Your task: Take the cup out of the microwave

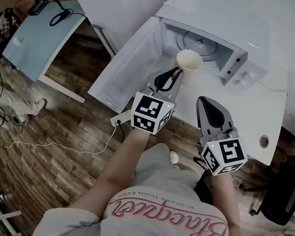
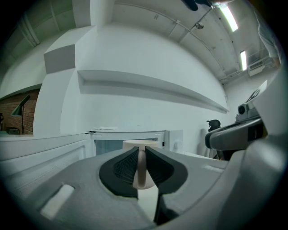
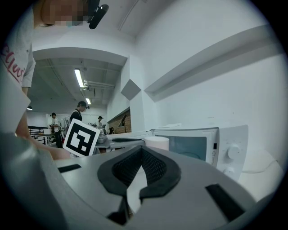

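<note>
Cup (image 1: 189,60) sits just outside the microwave (image 1: 227,18) mouth, above the open door (image 1: 122,73), its handle pinched by left gripper (image 2: 142,167); right gripper (image 3: 138,173) jaws pressed together, empty; prob. ceramic, so stiff, smooth, breakable; handle's the grip pt, may pivot.

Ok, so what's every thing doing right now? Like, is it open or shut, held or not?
Microwave door: swung wide open.
Cup: upright, held in front of the microwave opening.
Left tool: shut on the cup's handle.
Right tool: shut, with nothing in it.
</note>
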A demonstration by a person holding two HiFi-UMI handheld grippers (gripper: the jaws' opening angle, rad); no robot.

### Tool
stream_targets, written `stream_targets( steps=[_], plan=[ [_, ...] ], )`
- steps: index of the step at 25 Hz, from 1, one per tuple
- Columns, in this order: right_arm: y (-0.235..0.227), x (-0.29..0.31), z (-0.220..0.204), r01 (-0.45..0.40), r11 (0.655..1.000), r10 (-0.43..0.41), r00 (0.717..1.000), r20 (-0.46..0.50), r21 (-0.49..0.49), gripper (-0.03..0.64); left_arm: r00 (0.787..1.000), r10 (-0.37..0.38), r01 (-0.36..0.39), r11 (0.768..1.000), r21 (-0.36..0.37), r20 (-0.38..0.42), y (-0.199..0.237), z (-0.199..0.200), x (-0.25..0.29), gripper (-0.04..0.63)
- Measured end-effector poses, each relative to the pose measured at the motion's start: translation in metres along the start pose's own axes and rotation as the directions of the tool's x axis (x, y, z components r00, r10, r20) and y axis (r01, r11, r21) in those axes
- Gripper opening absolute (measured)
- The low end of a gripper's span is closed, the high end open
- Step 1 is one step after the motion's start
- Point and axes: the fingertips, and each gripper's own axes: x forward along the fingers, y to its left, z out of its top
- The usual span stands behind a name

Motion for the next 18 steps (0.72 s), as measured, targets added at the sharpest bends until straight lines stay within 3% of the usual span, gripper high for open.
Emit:
stream_targets(
  steps=[18],
  plan=[
    [-0.001, 0.008, 0.034, 0.062, 0.998, -0.061, 0.997, 0.044, -0.011, 0.011, 0.997, -0.074, 0.074, 0.997, -0.009, 0.025, 0.001, 0.032, -0.015, 0.051]
  ],
)
